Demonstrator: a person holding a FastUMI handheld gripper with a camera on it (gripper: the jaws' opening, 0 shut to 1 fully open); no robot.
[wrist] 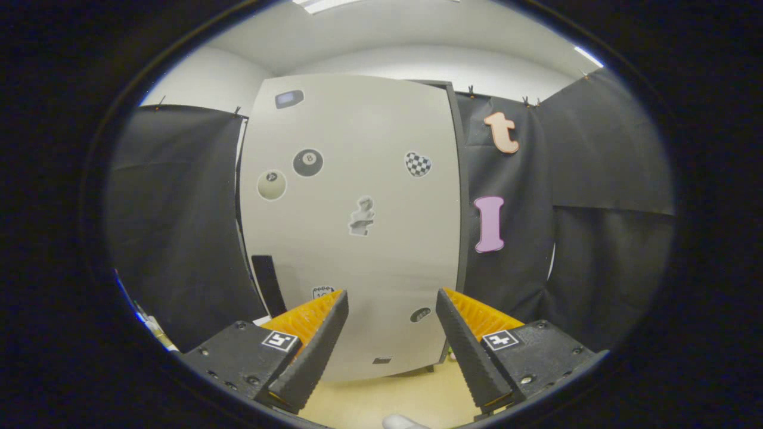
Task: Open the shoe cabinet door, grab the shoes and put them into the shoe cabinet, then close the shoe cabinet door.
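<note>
Your gripper (392, 304) is released, fingers spread wide w/ nothing between them, aimed straight at the tall pale-grey flat-fronted shoe cabinet door (351, 238). The door looks flush w/ its dark frame, i.e. closed, and it's dotted w/ stickers (billiard balls, a checkered heart). A dark vertical strip (265, 283) sits low near the door's left edge, just beyond your left finger; prob. the handle or a recess, can't tell which.

At the very bottom, betw. the fingers on the light wood-look floor (381, 399), a small white rounded bit (400, 422) pokes in. Could be a shoe toe, too little visible to say.

A closed door fits two stages: shoes waiting outside, or shoes stowed and door shut again. That white bit hints at the former, but it's no proof. Wide fingers square to the door suit lining up on an edge or handle.
</note>
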